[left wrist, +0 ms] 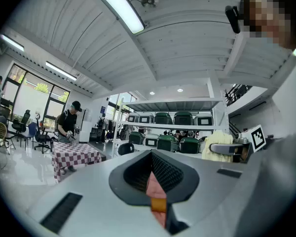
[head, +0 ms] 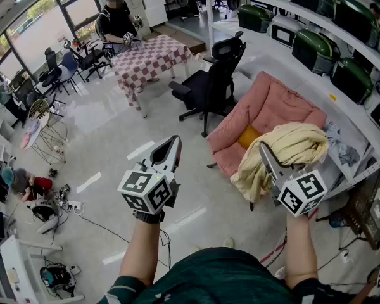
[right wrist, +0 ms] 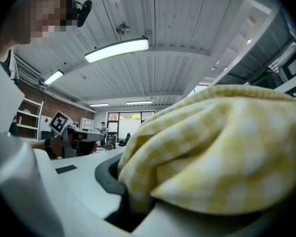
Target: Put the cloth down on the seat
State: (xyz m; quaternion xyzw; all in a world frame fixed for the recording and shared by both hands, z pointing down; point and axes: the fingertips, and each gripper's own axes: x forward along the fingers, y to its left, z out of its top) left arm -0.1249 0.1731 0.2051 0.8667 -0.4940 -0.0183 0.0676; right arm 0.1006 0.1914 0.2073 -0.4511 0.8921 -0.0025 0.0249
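Note:
A pale yellow checked cloth hangs bunched from my right gripper, which is shut on it; folds droop down past the jaws. In the right gripper view the cloth fills the frame and hides the jaw tips. The seat is a pink padded armchair with an orange cushion, just beyond and below the cloth. My left gripper is held level to the left of the seat, its jaws together with nothing between them. In the left gripper view, its tips meet, and the cloth shows at the right.
A black office chair stands left of the seat. Farther back is a checked table with a person at it. Shelves with green-and-white cases run along the right. Cables and gear lie on the floor at left.

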